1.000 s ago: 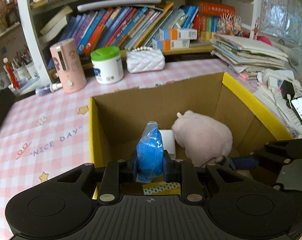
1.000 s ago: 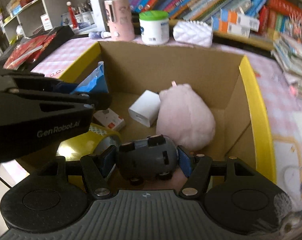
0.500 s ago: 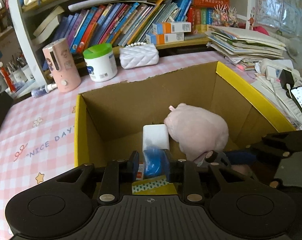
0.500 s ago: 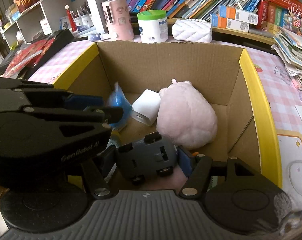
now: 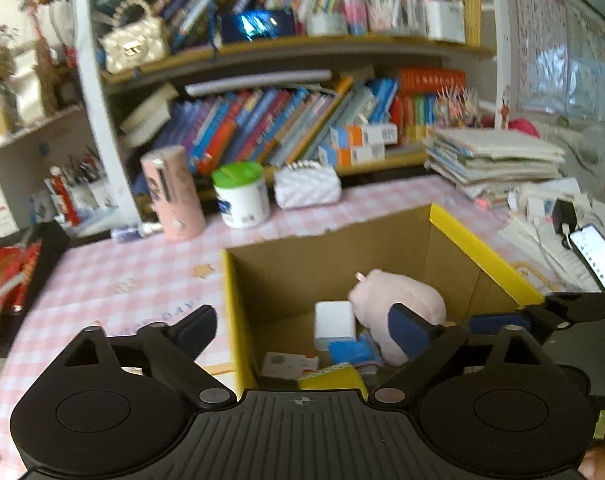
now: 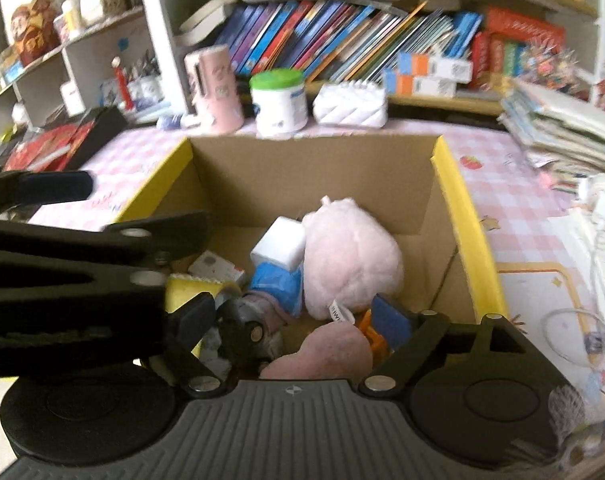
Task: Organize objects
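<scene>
We hold the left gripper point(image 5: 302, 330) over the near left corner of the cardboard box point(image 5: 480, 254), its fingers point(image 5: 196, 326) spread wide and just opened, with nothing between them. Below and ahead of them the blue packet point(image 5: 352, 350) lies on the box floor, touching the white cube point(image 5: 334, 320) and just beside the pink plush toy point(image 5: 402, 308). One left finger hangs outside the box wall, over the pink checked table point(image 5: 114, 276).

Our right gripper point(image 6: 292, 322) also has its fingers point(image 6: 390, 322) apart, just opened and gripping nothing. The grey toy car point(image 6: 248, 328) sits in the box just inside the left-hand finger, beside the yellow tape roll point(image 6: 190, 286). A pink cloth piece point(image 6: 326, 350) lies low between the fingers, with the plush toy just ahead of them.
</scene>
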Demonstrator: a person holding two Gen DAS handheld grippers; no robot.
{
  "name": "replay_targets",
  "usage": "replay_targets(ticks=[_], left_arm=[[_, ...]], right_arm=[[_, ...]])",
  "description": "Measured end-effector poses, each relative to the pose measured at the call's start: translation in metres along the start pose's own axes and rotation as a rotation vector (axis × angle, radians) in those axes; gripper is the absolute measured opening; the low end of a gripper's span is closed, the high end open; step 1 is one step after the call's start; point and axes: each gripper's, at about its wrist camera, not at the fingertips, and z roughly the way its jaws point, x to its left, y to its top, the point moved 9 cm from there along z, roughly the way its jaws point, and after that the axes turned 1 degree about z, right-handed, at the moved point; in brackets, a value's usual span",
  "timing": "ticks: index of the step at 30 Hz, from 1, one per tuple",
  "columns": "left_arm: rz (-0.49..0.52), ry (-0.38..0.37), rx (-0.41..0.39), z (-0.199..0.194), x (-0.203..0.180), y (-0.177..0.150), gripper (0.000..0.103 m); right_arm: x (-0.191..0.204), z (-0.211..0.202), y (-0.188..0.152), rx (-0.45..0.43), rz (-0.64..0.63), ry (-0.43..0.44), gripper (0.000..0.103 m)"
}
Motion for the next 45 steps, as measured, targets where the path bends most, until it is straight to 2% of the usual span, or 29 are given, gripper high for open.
replay_targets(ticks=[7,11,18,28,37,45], left_arm=[[-0.072,0.071,-0.059,-0.043,0.036,-0.013,0.102],[-0.108,0.109,-0.065,-0.061,0.059,-0.028,0.102],[-0.119,0.151,-0.022,-0.086,0.086,-0.064,0.103],[-0.128,0.188,0.025,-0.118,0.101,-0.107,0.103],[-0.161,0.228,0.039,-0.141,0.116,-0.13,0.103],[-0.17,0.3,0.081,-0.147,0.12,-0.15,0.103]], right_arm=[[0.014,-0.037,0.001,-0.092,0.032,-0.075,0.093],[0.025,-0.052,-0.006,-0.121,0.041,-0.123,0.095],[0.048,-0.072,-0.027,-0.129,0.064,-0.158,0.097],[0.086,-0.094,-0.054,-0.135,0.045,-0.178,0.101],[0.112,-0.107,-0.075,-0.13,0.019,-0.198,0.103],[0.124,-0.111,-0.094,-0.101,0.018,-0.254,0.103]])
